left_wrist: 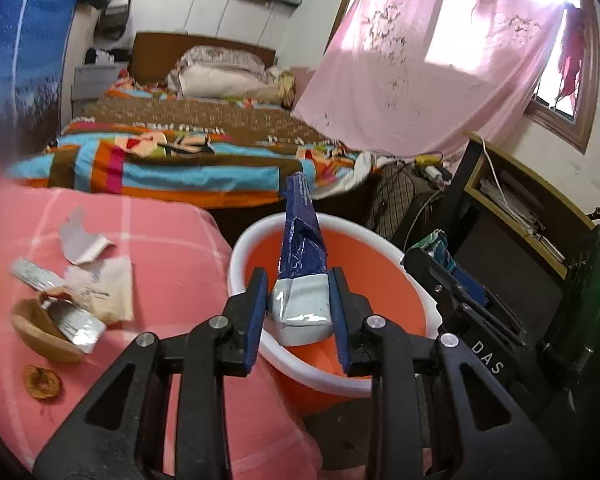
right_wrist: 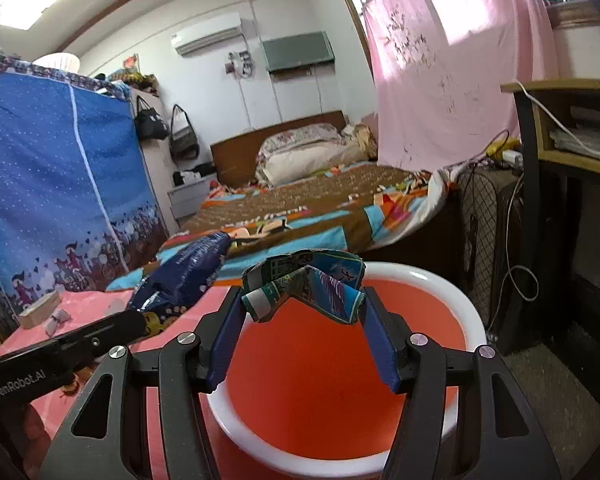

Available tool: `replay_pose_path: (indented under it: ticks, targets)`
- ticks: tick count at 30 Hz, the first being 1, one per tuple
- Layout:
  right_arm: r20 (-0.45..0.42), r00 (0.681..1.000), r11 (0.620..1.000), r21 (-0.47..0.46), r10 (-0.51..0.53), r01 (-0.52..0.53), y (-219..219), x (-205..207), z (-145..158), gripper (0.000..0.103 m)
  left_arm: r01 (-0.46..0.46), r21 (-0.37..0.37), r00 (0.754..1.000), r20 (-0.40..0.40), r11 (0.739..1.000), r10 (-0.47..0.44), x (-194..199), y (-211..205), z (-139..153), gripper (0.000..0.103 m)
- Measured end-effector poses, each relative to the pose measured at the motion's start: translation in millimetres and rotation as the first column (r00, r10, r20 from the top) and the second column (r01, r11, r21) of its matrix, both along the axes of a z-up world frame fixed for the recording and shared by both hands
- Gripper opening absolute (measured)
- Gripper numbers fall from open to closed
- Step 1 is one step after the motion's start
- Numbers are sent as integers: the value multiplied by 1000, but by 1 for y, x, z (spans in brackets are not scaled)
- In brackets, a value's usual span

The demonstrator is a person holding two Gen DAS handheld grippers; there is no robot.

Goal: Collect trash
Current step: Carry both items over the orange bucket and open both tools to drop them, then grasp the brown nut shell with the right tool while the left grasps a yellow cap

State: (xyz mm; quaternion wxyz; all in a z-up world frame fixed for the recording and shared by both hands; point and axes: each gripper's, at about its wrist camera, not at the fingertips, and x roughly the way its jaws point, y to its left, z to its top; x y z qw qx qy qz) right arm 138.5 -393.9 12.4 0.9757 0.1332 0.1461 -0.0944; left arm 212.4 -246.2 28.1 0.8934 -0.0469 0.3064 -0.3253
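A long dark-blue foil wrapper (left_wrist: 302,240) with a silvery end sticks up from my left gripper (left_wrist: 300,300), which is shut on that end. It hangs over an orange bin with a white rim (left_wrist: 236,256). In the right wrist view, my right gripper (right_wrist: 304,304) is shut on a crumpled teal and blue carton (right_wrist: 324,280), held above the same bin (right_wrist: 460,304). The blue wrapper (right_wrist: 184,272) shows to its left. The inside of the bin looks bare.
A pink checked cloth (left_wrist: 172,280) left of the bin carries torn paper (left_wrist: 84,240), a silver wrapper (left_wrist: 72,320), a brown shell (left_wrist: 40,332) and a dried peel (left_wrist: 42,382). A bed (left_wrist: 180,160) lies behind, and a desk (left_wrist: 520,200) and cables stand to the right.
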Motion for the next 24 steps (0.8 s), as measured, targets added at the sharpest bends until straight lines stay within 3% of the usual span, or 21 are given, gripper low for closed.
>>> replay_pose_path:
  ticks: [5, 9, 12, 18, 24]
  targets:
    - [-43, 999, 1000, 20, -18, 19, -6, 5, -7, 61, 6, 12, 999, -37, 1000, -6, 1, -9, -5, 35]
    - [-63, 997, 998, 42, -36, 39, -13, 6, -9, 67, 2, 4, 998, -65, 1000, -2, 4, -11, -8, 47]
    - [-69, 997, 997, 53, -44, 48, -17, 7, -10, 70, -8, -5, 997, -74, 1000, 8, 4, -9, -9, 49]
    - [-57, 997, 997, 53, -47, 50, -18, 6, -6, 76, -67, -24, 998, -22, 997, 66, -4, 5, -1, 55]
    - [44, 998, 999, 13, -37, 36, -4, -4, 8, 85, -147, -58, 987, 55, 987, 150, -11, 31, 11, 69]
